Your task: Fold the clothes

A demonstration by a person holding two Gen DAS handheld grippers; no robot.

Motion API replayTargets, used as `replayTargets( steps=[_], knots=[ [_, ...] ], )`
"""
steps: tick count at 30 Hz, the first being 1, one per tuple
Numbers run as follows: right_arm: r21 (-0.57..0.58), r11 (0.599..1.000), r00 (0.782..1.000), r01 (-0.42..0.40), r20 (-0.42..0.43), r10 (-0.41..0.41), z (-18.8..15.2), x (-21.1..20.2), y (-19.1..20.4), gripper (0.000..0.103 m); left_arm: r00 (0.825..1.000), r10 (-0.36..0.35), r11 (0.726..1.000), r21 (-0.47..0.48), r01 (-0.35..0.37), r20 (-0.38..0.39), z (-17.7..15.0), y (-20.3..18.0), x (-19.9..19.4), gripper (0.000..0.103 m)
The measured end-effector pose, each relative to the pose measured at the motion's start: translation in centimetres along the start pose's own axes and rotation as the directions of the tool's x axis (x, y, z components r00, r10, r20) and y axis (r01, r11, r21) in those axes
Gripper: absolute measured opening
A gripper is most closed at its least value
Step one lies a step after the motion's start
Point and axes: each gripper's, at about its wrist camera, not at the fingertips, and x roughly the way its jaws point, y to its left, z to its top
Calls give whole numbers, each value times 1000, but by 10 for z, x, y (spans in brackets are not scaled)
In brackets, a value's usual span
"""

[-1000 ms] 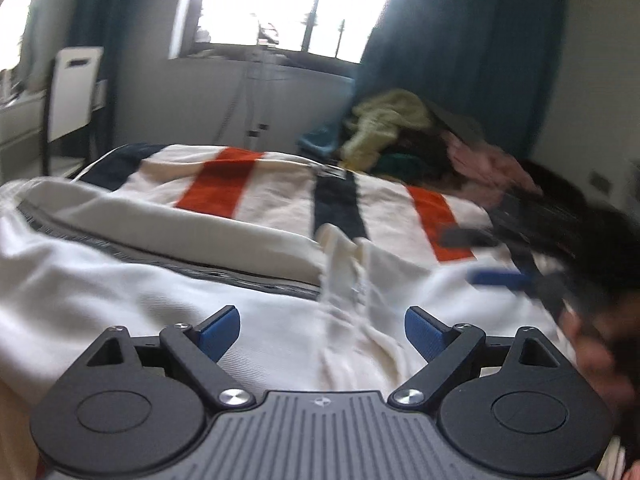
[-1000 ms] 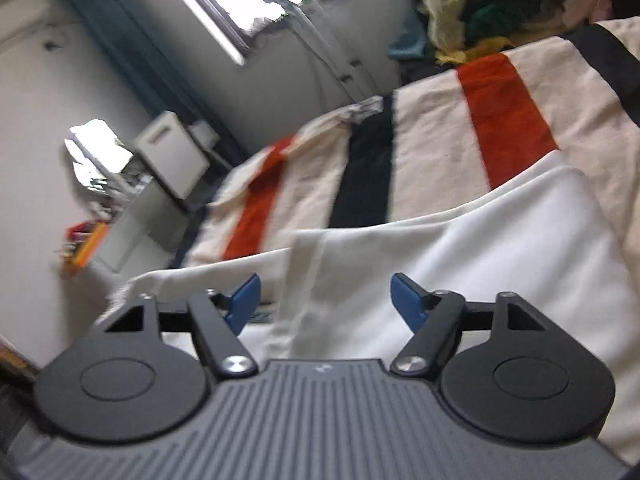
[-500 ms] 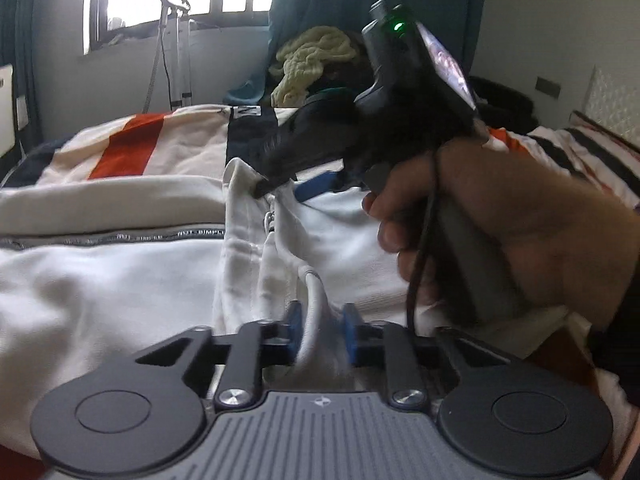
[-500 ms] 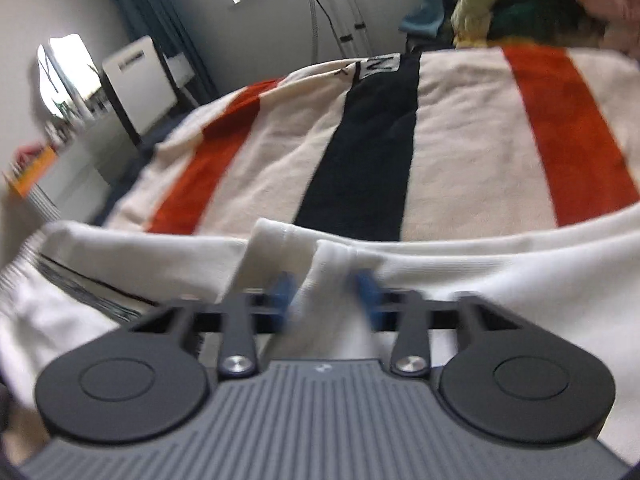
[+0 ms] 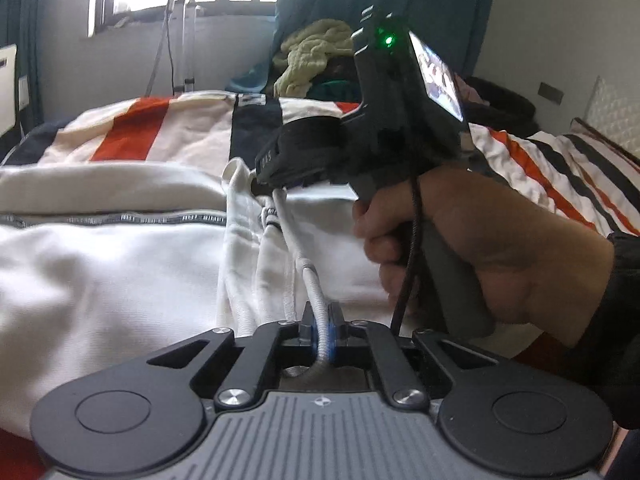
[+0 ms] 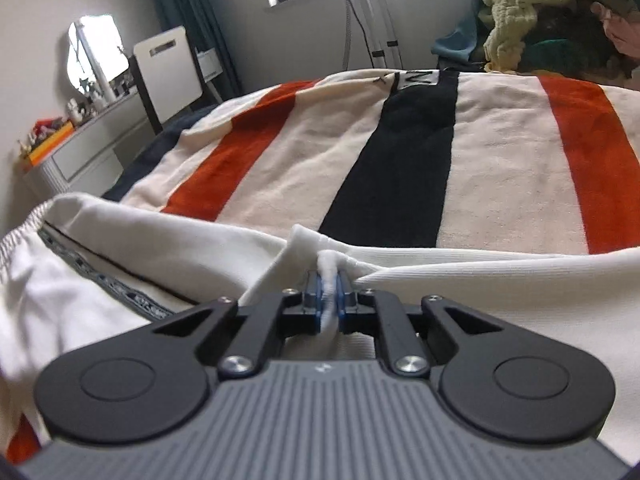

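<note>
- Left wrist view: a striped blanket [image 5: 132, 136] covers the bed; a white garment [image 5: 100, 272] lies spread across its near edge.
- The right gripper [image 6: 328, 300], held by a hand [image 5: 492, 248], is clenched on the garment's far fold.
- The left gripper [image 5: 321, 330] is clenched on a white cord [image 5: 310, 276] at the garment's near edge.

Left gripper [image 5: 321, 330]: black linkage arms, silver screws, blue pads, ribbed grey body. Right gripper [image 6: 328, 295] identical; its handle has green LED, small screen, black cable. Hand [image 5: 476, 248], dark sleeve [image 5: 616, 344].
</note>
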Motion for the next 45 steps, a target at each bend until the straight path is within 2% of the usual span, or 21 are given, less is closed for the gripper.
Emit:
replayTargets(
  steps=[3, 5, 6, 7, 10, 12, 14, 17, 22, 27, 33, 38, 45],
  knots=[
    [10, 1000, 1000, 1, -5, -1, -1, -1, -1, 14, 999, -1, 1000, -9, 1, 36, 2, 4, -5, 18],
    [14, 1000, 1000, 5, -1, -5, 0, -5, 0, 19, 998, -1, 1000, -16, 2, 60, 4, 6, -8, 34],
    [9, 1000, 1000, 16, 16, -16, 3, -16, 1, 30, 997, 9, 1000, -27, -7, 72, 5, 8, -10, 38],
    [3, 1000, 999, 26, 33, -26, 5, -26, 3, 46, 996, 16, 999, -35, -13, 84, 7, 10, -13, 47],
    [-12, 998, 995, 59, 86, -58, 14, -57, 7, 75, 992, 36, 999, -45, -30, 118, 11, 13, -23, 56],
    [-18, 997, 990, 80, 120, -77, 19, -79, 10, 78, 984, 77, 997, -18, -75, 158, 15, 12, -34, 68],
    [-8, 996, 984, 94, 154, -92, 20, -105, 12, 78, 974, 105, 994, -17, -104, 200, 18, 13, -47, 84],
    [9, 995, 975, 100, 198, -100, 15, -143, 13, 78, 964, 130, 992, -33, -125, 234, 20, 15, -64, 94],
    [41, 991, 961, 130, 241, -136, -18, -199, 10, 78, 953, 162, 987, -64, -150, 255, 16, 11, -85, 100],
    [75, 982, 950, 174, 249, -188, -59, -232, 11, 78, 950, 179, 984, -68, -167, 258, 7, 4, -93, 102],
    [77, 971, 943, 228, 231, -239, -91, -236, 12, 78, 945, 199, 980, -72, -186, 261, -4, -6, -102, 102],
    [69, 960, 929, 272, 239, -281, -91, -225, 11, 78, 947, 221, 974, -92, -205, 232, -7, -3, -95, 102],
    [83, 957, 932, 277, 220, -288, -94, -219, 7, 78, 946, 269, 962, -102, -253, 183, -5, 4, -85, 102]
  ],
)
